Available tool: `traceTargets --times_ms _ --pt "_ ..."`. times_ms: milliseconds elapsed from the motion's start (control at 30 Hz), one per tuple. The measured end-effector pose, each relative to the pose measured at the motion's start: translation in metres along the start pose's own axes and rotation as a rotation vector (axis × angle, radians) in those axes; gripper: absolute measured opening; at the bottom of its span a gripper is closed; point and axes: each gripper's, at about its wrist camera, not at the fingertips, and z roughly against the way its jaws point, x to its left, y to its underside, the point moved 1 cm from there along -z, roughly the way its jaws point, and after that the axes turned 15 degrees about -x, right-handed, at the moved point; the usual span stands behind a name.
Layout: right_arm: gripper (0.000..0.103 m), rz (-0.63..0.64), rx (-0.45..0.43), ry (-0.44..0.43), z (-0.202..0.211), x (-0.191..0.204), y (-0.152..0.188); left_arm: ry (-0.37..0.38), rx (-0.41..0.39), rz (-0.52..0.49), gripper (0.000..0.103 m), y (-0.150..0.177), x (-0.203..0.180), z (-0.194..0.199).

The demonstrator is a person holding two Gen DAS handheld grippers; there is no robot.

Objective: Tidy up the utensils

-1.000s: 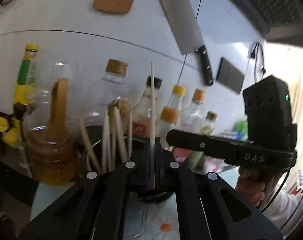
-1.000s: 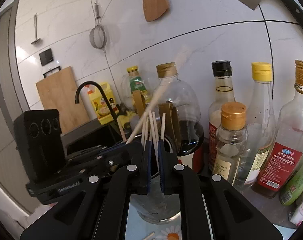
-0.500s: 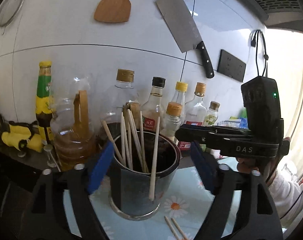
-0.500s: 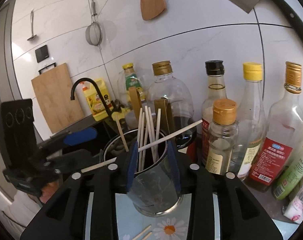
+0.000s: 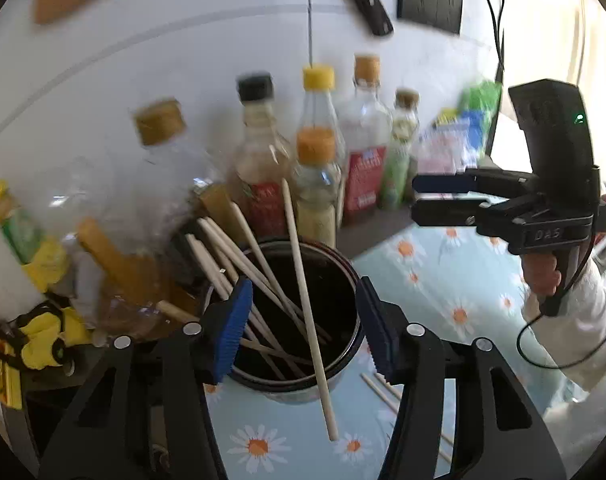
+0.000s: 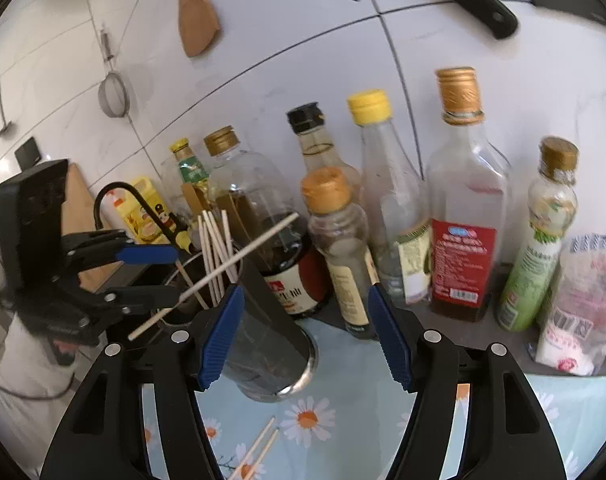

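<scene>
Through the left wrist view, we are closing our left gripper, pads apart and gripping nothing, around the dark holder on the daisy cloth; one pale chopstick is leaning loose across its rim. Through the right wrist view, we are opening our right gripper, empty; two chopsticks are lying on the cloth.

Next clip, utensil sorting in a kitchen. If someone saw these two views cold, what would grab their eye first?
Probably the dark cup of pale chopsticks at centre, on the daisy-print cloth; one chopstick lies loose across its rim. The row of sauce bottles lines the white tiled wall behind. The left gripper frames the cup with jaws closing on nothing; the right gripper, opening, is empty too.
</scene>
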Motion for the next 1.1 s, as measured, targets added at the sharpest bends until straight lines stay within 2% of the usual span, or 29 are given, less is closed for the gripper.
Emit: traceTargets --times_ms 133,200,233,300,433,533,700,767,833,933,967,1033,1100 --pt "0.047 -0.006 0.013 0.012 0.000 -0.005 0.009 0.023 0.118 0.007 0.037 -0.002 0.008 -0.027" --pt "0.036 -0.012 0.029 0.016 -0.002 -0.009 0.017 0.034 0.143 0.003 0.025 -0.004 0.008 -0.035" --pt "0.027 -0.010 0.040 0.017 -0.004 -0.010 0.022 0.047 0.149 0.018 0.017 -0.005 0.010 -0.038" --pt "0.008 0.007 0.050 0.020 -0.008 -0.009 0.028 0.039 0.151 0.016 0.012 -0.007 0.010 -0.042" --pt "0.005 0.036 0.045 0.017 -0.008 -0.005 0.038 0.047 0.158 0.054 0.008 -0.006 0.014 -0.042" --pt "0.005 0.046 0.044 0.014 -0.006 -0.002 0.038 0.052 0.123 0.107 0.005 -0.010 0.020 -0.035" --pt "0.005 0.080 0.040 -0.007 -0.006 0.008 0.024 0.051 -0.044 0.204 0.005 -0.017 0.029 0.005" --pt "0.005 0.095 0.036 -0.027 -0.007 0.015 0.015 0.033 -0.182 0.236 0.005 -0.018 0.031 0.026" --pt "0.005 0.118 0.021 -0.061 -0.012 0.027 0.005 -0.017 -0.324 0.240 0.005 -0.015 0.033 0.042" --pt "0.005 0.145 -0.010 -0.121 -0.021 0.044 -0.008 -0.041 -0.592 0.289 0.005 0.001 0.039 0.063" --pt "0.005 0.150 -0.025 -0.142 -0.023 0.047 -0.012 -0.041 -0.658 0.307 0.005 0.007 0.041 0.066" --pt "0.005 0.146 -0.050 -0.192 -0.033 0.055 -0.018 -0.054 -0.738 0.360 0.005 0.021 0.048 0.062" --pt "0.005 0.157 -0.073 -0.230 -0.043 0.063 -0.022 -0.099 -0.776 0.368 0.005 0.031 0.049 0.051"
